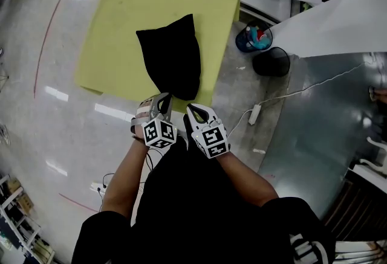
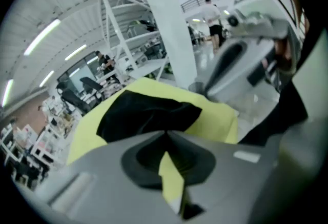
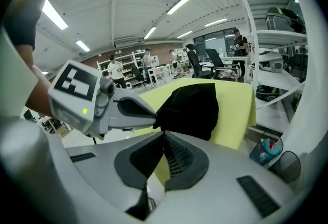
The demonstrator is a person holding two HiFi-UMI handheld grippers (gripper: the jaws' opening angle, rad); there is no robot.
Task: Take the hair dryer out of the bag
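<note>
Both grippers are held at the narrow end of the black bag point(image 1: 172, 60): the left gripper point(image 1: 164, 98) is pinched shut on the cloth, the right gripper point(image 1: 193, 108) is closed just beside it. The bag is laid lengthwise on the yellow table point(image 1: 115, 27), wide end far, narrow end at the near edge. The hair dryer cannot be seen. Bare table is left to its left. Only in the right gripper view is the pinch shown from the side.

text: none legible | signs: square coded markers point(image 1: 159, 133) on left hand-held gripper point(image 1: 164, 100), right hand-held gripper point(image 1: 192, 108)
</note>
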